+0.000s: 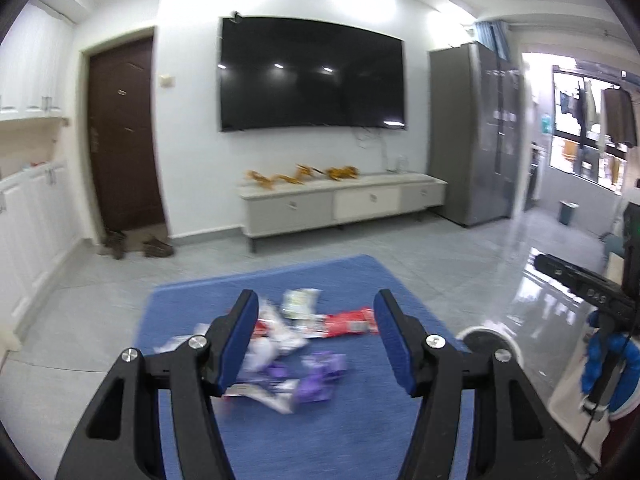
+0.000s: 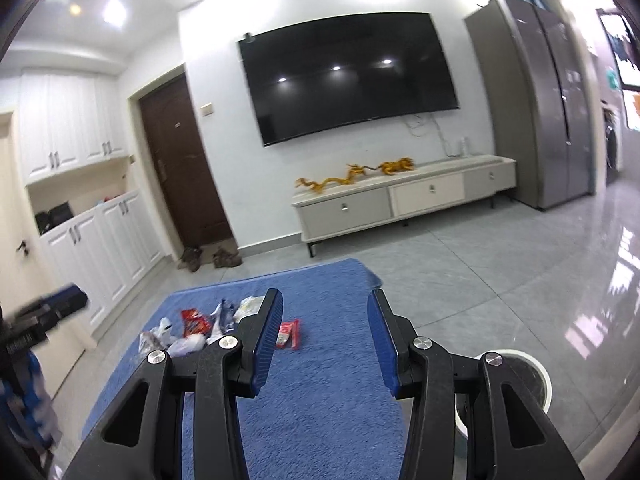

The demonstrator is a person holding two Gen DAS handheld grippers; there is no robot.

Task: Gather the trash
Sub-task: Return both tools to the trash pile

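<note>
**A:** Left gripper (image 1: 316, 338) is up over the blue mat (image 1: 360, 432), jaws spread wide, nothing between them. What's under it?

**B:** A heap of wrappers (image 1: 280, 344) lying on the mat, a bit blurred. There's a red packet (image 1: 352, 322) at about one o'clock from the middle of the heap, a pale one (image 1: 300, 302) at twelve, and purple wrappers (image 1: 320, 376) down at five. White crumpled plastic runs along the nine o'clock side, partly hidden behind the left finger.

**A:** And the right gripper (image 2: 325, 338)?

**B:** Also spread, also holding nothing. It hangs over bare mat (image 2: 320, 420). From there the trash (image 2: 192, 328) sits off at ten o'clock, with one small red and white wrapper (image 2: 289, 333) apart from the rest, just beside the left finger's edge.

**A:** Any bin?

**B:** A round white-rimmed bin (image 2: 532, 376) stands on the grey floor at the mat's edge, four o'clock in the right view. In the left view its rim (image 1: 486, 334) peeks out at three o'clock behind the right finger.

**A:** Room behind?

**B:** Dark wall television (image 1: 312, 76) at twelve, a low cabinet (image 1: 340, 204) under it carrying yellow figures (image 1: 302, 176), a brown door (image 1: 124, 136) at ten, a grey fridge (image 1: 480, 136) at two.
</note>
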